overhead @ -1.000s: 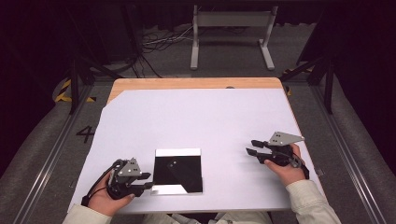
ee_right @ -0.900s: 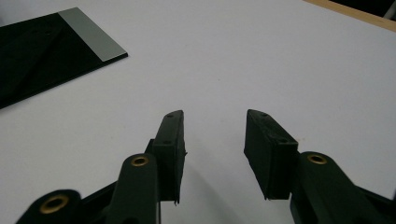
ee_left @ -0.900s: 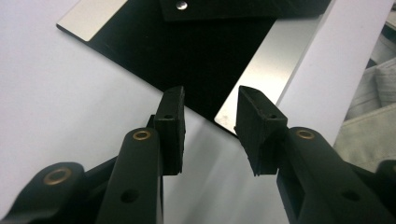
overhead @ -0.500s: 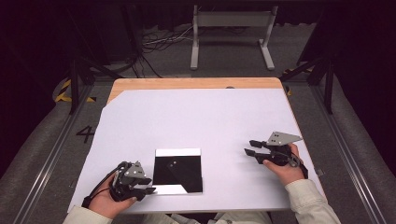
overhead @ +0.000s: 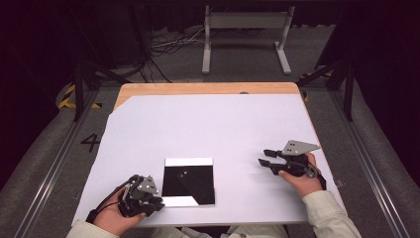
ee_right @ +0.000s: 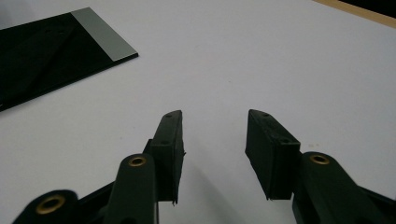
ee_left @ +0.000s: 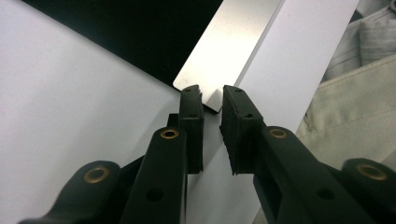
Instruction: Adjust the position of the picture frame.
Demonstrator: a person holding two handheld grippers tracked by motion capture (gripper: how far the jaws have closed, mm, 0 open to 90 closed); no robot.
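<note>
A: Left first. We have the left gripper (overhead: 157,202) at the near-left of the white table sheet (overhead: 208,124), tips right at the near-left corner of the black panel (overhead: 190,179).

B: Jaws? We see a narrow gap in the left gripper view, they've just been closing, and the panel's silver corner (ee_left: 215,99) sits in the gap at the tips. We can't tell if the pads press on it.

A: The panel lies flat, near-centre, silver strips on its far and near edges.

B: Right gripper (overhead: 262,162) is well apart on the right, jaws moderately apart, nothing between, pointing left toward the panel
</note>
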